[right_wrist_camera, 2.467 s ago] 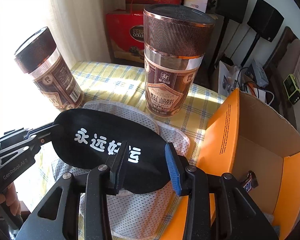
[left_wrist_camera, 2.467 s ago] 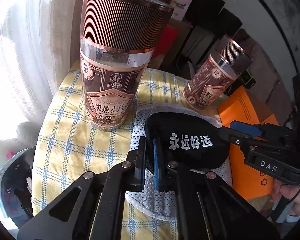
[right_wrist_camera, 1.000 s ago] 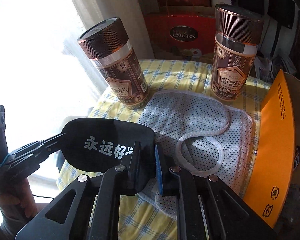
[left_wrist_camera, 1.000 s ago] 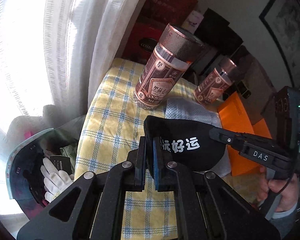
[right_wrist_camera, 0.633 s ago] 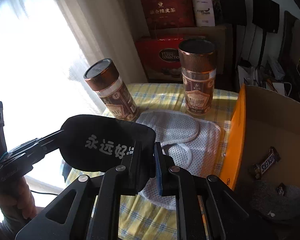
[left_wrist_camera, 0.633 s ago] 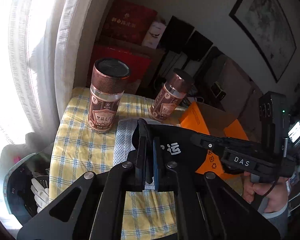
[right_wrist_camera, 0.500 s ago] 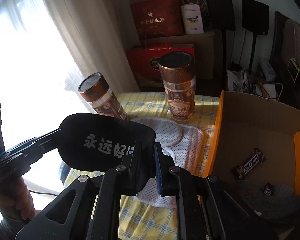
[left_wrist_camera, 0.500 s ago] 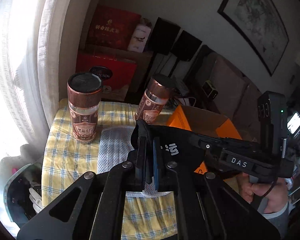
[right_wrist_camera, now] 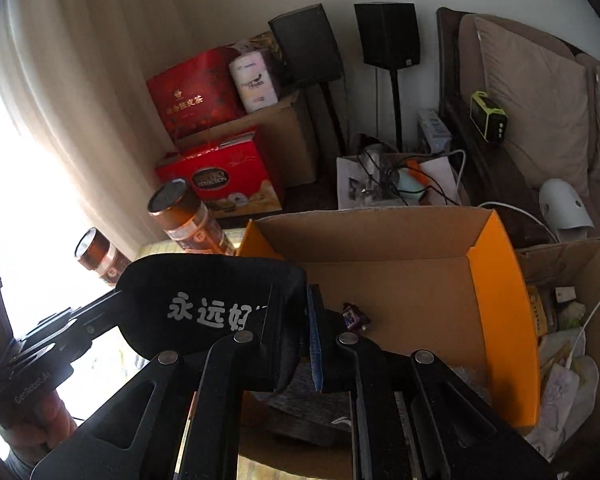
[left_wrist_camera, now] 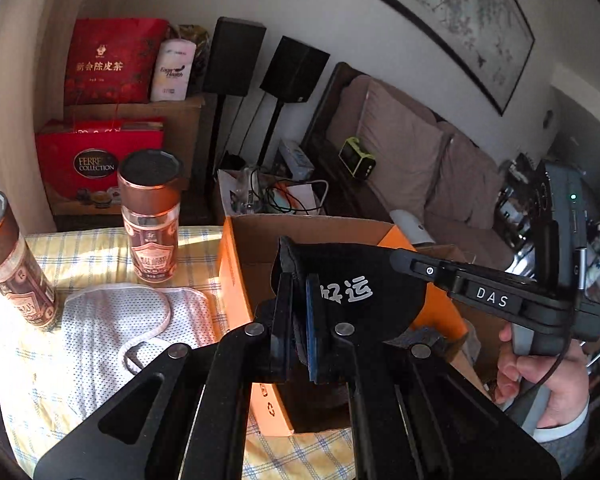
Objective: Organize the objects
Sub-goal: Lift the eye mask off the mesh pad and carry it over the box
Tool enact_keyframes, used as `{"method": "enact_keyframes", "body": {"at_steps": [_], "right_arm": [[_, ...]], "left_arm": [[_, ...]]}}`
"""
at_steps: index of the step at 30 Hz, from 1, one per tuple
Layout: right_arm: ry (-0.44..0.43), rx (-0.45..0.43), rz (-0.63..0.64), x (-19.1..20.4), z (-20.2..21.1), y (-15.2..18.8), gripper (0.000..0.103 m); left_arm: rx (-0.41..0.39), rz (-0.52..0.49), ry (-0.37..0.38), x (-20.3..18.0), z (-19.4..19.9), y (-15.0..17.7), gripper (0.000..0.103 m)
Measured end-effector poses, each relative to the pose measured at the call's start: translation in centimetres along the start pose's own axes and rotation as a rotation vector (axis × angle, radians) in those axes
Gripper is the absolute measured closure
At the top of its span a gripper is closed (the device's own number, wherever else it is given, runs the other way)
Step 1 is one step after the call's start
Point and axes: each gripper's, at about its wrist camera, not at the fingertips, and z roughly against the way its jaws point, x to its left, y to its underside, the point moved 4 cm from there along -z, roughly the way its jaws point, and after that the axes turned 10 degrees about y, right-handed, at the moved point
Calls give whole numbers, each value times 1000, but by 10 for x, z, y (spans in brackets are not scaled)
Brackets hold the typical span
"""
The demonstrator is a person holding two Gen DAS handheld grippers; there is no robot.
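The black eye mask (left_wrist_camera: 364,292) hung in the air above the orange box (right_wrist_camera: 500,304). The left gripper (left_wrist_camera: 298,320) and the right gripper (right_wrist_camera: 296,328) each pinched one end tight.

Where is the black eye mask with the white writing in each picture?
Left wrist view: the black eye mask sits centre, right of the left gripper.
Right wrist view: it sits left of centre, left of the right gripper.
Shared landmark: the orange cardboard box behind it.
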Motion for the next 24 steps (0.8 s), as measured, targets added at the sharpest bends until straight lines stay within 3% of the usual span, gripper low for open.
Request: {"method": "enact_keyframes", "body": {"at_steps": [11,15,19,24], "right_arm": [[82,27,-71,-70,-15,12,94],[101,42,-87,-84,-24,19,95],[137,80,-81,-91,-37,28,94],[128,102,-72,-90,-45,41,91]], "left_arm": [[117,-15,-13,-26,-74,19,98],[176,-30,-27,-29,-95,32,98],[245,-69,-95,-32,-109,49,97],[333,-116,-127,-35,-119,63,93]]}}
